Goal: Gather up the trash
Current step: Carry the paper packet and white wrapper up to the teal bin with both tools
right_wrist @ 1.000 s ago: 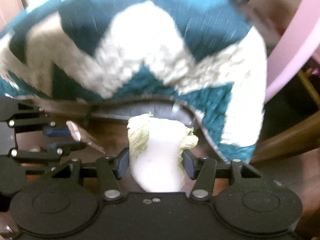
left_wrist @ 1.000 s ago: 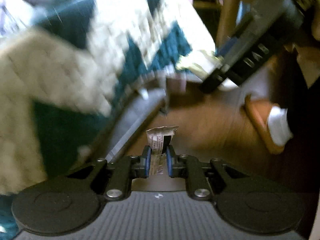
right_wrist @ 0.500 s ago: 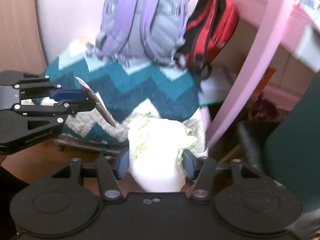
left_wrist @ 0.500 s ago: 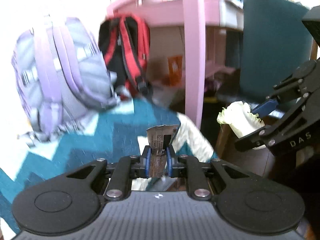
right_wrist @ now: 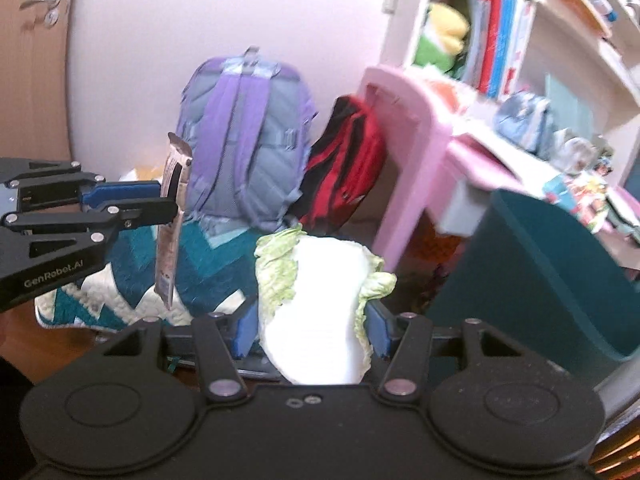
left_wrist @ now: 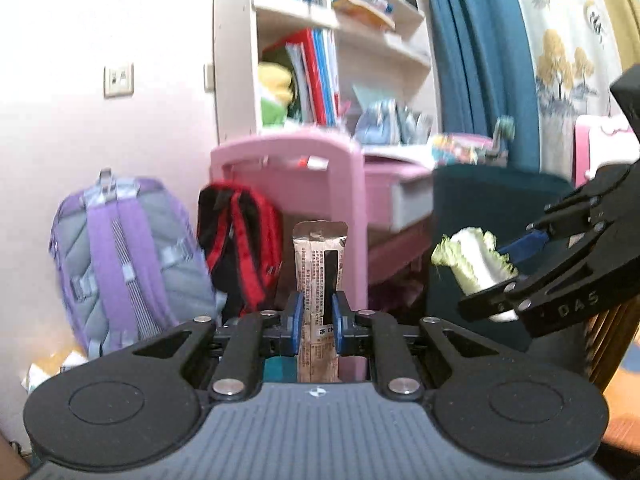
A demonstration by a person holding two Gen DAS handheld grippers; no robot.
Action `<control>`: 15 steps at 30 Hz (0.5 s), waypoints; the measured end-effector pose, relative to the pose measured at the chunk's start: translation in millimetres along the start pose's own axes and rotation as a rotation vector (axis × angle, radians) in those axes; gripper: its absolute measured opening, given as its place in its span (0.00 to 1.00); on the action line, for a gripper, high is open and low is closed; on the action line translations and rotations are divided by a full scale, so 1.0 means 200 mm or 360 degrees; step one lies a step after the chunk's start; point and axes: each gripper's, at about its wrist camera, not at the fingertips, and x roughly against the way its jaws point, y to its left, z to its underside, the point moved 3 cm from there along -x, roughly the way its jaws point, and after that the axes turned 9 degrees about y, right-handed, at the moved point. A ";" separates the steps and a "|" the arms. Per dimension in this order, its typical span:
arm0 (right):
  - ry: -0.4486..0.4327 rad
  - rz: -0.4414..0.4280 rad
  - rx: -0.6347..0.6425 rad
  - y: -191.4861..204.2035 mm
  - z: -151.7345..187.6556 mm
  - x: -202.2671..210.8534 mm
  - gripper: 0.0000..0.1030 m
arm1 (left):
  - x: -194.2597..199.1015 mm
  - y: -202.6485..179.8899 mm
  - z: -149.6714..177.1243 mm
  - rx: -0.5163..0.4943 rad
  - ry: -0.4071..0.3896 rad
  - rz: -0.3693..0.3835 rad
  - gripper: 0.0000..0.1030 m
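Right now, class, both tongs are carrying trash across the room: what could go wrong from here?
1. The wrapper stands tall above the left tongs, pinched only low down; it may slip or flop over.
2. The cabbage leaf is limp and wider than the right tongs holding it; a piece might tear off.
3. The teal bin sits close beside the pink desk, so a drop could miss it.
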 end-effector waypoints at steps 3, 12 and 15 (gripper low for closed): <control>-0.0068 0.0049 -0.0032 -0.11 -0.04 0.10 0.52 | 0.02 -0.08 -0.12 0.0020 -0.0055 0.0022 0.14; -0.0239 0.0267 -0.0134 -0.58 -0.23 0.42 0.52 | 0.06 -0.39 -0.70 -0.0048 -0.0368 0.0105 0.14; -0.0239 0.0359 -0.0180 -0.75 -0.23 0.47 0.52 | 0.04 -0.51 -0.89 -0.0052 -0.0428 0.0156 0.14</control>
